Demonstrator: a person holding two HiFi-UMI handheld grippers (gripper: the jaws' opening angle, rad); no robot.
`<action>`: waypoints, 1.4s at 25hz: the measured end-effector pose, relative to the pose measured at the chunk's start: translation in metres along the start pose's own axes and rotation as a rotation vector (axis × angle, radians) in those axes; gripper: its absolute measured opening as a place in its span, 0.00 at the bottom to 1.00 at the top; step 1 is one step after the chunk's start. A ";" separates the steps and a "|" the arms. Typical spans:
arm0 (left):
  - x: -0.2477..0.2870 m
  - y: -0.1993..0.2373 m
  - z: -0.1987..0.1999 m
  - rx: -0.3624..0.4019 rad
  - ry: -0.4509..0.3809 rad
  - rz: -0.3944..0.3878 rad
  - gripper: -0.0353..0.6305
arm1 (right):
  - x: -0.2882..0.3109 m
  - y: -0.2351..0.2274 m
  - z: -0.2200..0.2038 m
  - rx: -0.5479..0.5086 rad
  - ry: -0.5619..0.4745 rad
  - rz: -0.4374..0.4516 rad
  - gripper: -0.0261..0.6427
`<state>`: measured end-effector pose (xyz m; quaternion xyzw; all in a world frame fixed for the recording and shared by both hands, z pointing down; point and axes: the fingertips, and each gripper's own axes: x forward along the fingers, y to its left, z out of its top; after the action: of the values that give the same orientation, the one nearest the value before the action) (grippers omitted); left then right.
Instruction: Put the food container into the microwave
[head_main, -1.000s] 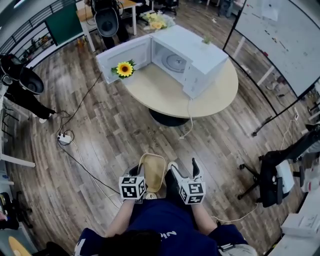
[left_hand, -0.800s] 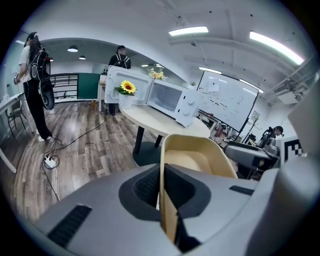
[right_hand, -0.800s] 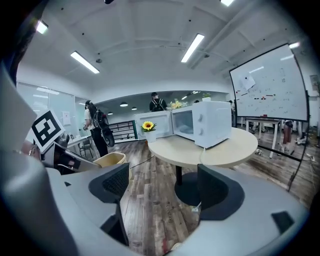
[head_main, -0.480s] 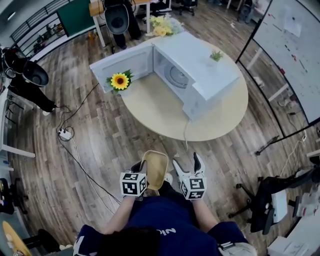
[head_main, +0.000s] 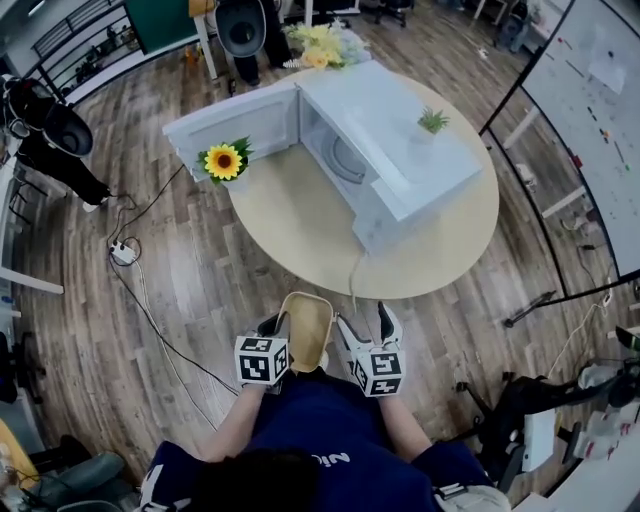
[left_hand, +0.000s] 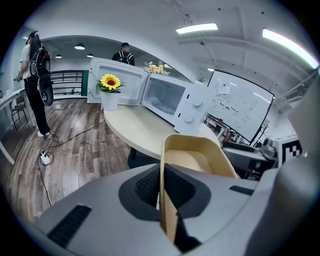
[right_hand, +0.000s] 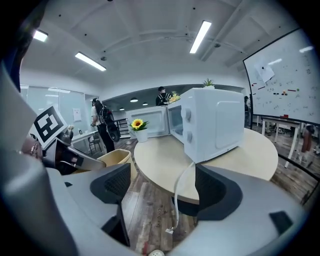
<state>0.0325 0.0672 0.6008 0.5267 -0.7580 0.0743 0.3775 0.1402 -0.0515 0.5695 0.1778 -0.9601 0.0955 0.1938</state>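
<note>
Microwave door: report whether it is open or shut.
Open. The microwave door stands swung wide from the microwave, baring the turntable inside.

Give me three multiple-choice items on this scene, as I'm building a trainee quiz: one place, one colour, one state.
1. Where does the sunflower pot stand?
A. On the table by the microwave's open door.
B. On the floor.
C. On a chair.
2. What colour is the food container?
A. Blue.
B. Beige.
C. Red.
3. How is the right gripper?
A. Shut on the container.
B. Shut on a cable.
C. Open, empty.
1 A: the head view shows it at the table's edge by the door.
2 B: the left gripper clamps its beige wall.
3 C: its jaws stand apart, nothing between them, though they have just been closing slightly.
</note>
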 end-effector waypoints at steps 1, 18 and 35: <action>0.002 0.000 0.000 -0.003 0.003 0.004 0.06 | 0.003 -0.001 0.001 0.004 -0.002 0.004 0.63; 0.044 0.042 0.059 0.028 0.006 0.022 0.06 | 0.054 -0.004 0.034 0.013 -0.043 -0.031 0.62; 0.149 0.114 0.182 0.167 0.089 -0.083 0.06 | 0.186 -0.006 0.092 0.045 -0.021 -0.155 0.55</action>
<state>-0.1788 -0.0868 0.6019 0.5834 -0.7091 0.1450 0.3684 -0.0485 -0.1373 0.5620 0.2570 -0.9430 0.0999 0.1866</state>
